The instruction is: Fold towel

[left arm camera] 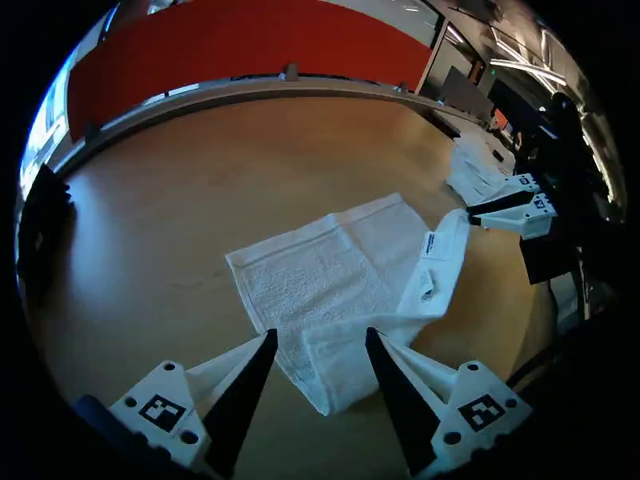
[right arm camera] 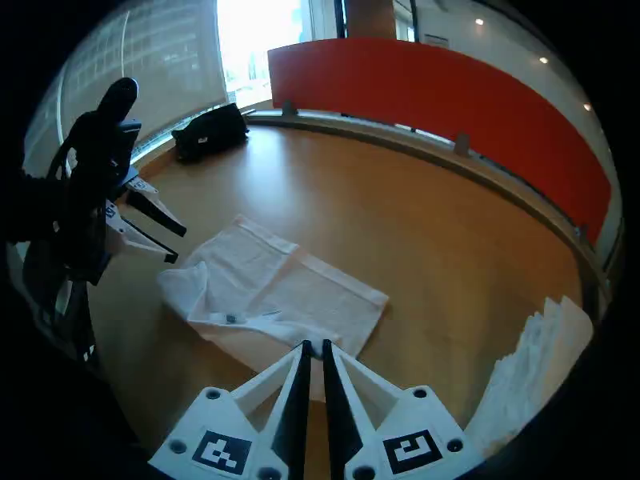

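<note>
A white towel [left arm camera: 344,276] lies partly folded on the wooden table [left arm camera: 240,160], its right strip with a label lifted. In the left gripper view my left gripper [left arm camera: 320,336] stands open, its fingertips either side of the towel's near corner. My right gripper [left arm camera: 474,216] is at the right, pinching the raised end of the strip. In the right gripper view the right gripper [right arm camera: 315,348] has its fingers nearly together on the towel's [right arm camera: 272,288] near edge. The left gripper [right arm camera: 176,244], held by a dark-sleeved hand, is open by the towel's far left corner.
A stack of folded white towels [right arm camera: 536,360] sits at the table's right end, also the stack [left arm camera: 480,172] beyond the right gripper. A red partition [right arm camera: 448,96] runs along the table's [right arm camera: 448,240] far edge. A black bag [right arm camera: 210,130] lies in the far corner.
</note>
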The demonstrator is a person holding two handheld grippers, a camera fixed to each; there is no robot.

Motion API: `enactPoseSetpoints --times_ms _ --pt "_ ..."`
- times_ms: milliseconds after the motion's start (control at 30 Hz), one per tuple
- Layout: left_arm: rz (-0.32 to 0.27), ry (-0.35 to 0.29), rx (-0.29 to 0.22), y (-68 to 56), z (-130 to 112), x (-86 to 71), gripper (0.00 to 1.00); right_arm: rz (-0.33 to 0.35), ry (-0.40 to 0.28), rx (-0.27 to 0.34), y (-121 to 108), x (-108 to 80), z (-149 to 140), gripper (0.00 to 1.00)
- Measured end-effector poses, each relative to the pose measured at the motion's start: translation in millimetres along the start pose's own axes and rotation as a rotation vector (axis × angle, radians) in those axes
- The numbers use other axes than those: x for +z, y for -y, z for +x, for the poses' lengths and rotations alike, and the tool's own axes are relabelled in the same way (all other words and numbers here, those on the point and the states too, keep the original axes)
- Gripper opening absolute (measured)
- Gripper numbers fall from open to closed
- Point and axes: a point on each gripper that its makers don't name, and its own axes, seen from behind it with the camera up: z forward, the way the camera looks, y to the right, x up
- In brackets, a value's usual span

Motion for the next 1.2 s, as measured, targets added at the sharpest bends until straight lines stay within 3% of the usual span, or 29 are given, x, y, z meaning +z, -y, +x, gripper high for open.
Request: enactPoseSetpoints --times_ms 600,867,1200 --pt "-0.064 0.051 0.099 -11.2 -13 36.5 0.77 0.005 0.009 0.009 0 3.8 -4 0.10" --pt "-0.068 0.068 0.123 -12.9 -19 43.6 0.66 0.006 0.009 0.013 -1 2.1 -6 0.10" --pt "-0.052 0.072 0.126 -8.8 -20 46.9 0.66 0.009 0.011 0.013 -1 4.1 -7 0.10"
